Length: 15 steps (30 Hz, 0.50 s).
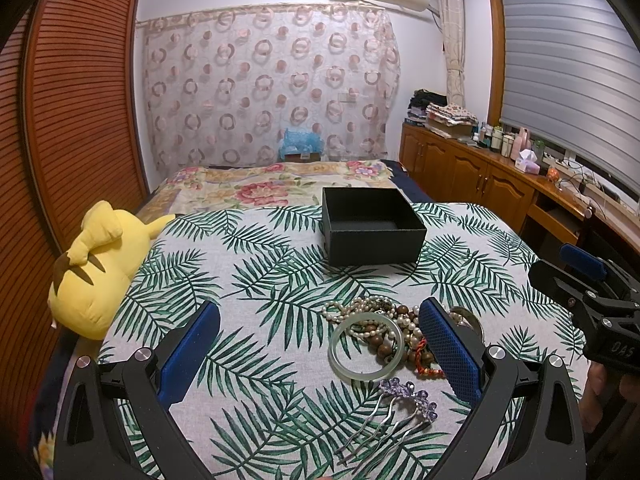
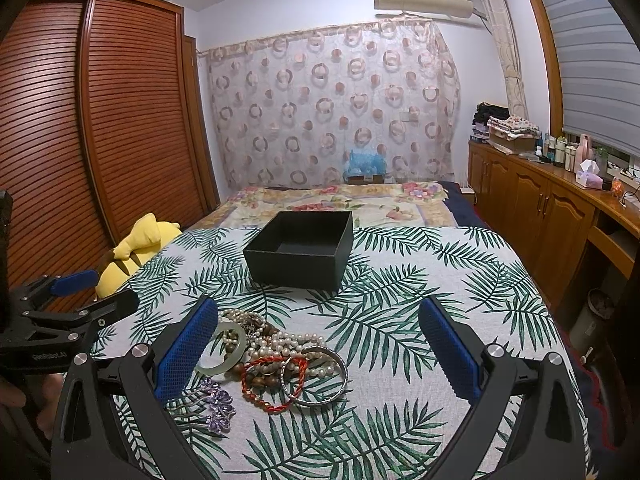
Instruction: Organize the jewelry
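On the leaf-print cloth [image 1: 256, 292] covering the bed, a heap of jewelry [image 1: 384, 332] lies in front of an open black box [image 1: 372, 232], well apart from it. In the left wrist view the box sits at 12 o'clock and the heap at about 4 o'clock from the frame's centre.

The left gripper [image 1: 320, 354] hangs over the cloth with its jaws spread wide, holding nothing. Its blue right pad [image 1: 450, 350] stands over the right side of the heap, hiding part of it; whether it touches the beads cannot be told. A pale green bangle [image 1: 366, 351] lies between the pads, resting on wooden and pearl beads. A purple hair comb [image 1: 404, 404] lies just nearer the camera, at 5 o'clock.

The right gripper [image 2: 318, 354] is likewise released, jaws wide apart and empty. Its left pad [image 2: 188, 346] stands before the bangle [image 2: 224, 350], covering its left edge. In this view, a red cord bracelet [image 2: 272, 384] and a silver bangle [image 2: 314, 376] lie at the heap's near side, overlapping, with pearls [image 2: 288, 344] behind them. The comb [image 2: 218, 404] is at 7 o'clock. The box [image 2: 300, 256] stands at 12 o'clock.

A yellow plush [image 1: 96, 268] rests at the cloth's left edge, at 9 o'clock.
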Tool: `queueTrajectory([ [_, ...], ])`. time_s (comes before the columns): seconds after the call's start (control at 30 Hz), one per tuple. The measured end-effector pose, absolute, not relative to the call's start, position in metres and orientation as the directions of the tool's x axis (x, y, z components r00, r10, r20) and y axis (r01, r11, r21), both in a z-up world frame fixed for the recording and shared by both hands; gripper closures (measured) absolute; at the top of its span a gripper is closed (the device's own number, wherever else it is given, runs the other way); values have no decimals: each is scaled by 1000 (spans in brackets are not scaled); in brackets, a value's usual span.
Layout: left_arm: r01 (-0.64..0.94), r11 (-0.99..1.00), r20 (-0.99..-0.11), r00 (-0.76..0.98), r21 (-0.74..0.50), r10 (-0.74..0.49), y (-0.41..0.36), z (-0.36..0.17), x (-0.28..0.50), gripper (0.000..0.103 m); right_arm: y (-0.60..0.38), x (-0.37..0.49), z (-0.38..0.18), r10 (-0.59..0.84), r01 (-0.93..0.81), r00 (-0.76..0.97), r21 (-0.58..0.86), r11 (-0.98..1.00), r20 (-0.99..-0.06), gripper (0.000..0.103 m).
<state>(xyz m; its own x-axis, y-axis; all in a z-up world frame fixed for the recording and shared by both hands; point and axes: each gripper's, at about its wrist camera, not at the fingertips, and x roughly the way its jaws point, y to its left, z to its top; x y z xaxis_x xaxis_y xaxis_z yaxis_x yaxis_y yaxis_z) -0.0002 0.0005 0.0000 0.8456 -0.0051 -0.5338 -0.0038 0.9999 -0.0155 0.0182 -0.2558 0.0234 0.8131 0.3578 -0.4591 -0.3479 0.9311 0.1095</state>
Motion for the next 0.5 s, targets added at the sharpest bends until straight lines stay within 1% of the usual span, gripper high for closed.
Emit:
queueTrajectory([
  [0.5,1,1000,-541,841,-16,-9,3,-1,0,7,-251,17,21,362,-354,813,107,929,-455,2],
])
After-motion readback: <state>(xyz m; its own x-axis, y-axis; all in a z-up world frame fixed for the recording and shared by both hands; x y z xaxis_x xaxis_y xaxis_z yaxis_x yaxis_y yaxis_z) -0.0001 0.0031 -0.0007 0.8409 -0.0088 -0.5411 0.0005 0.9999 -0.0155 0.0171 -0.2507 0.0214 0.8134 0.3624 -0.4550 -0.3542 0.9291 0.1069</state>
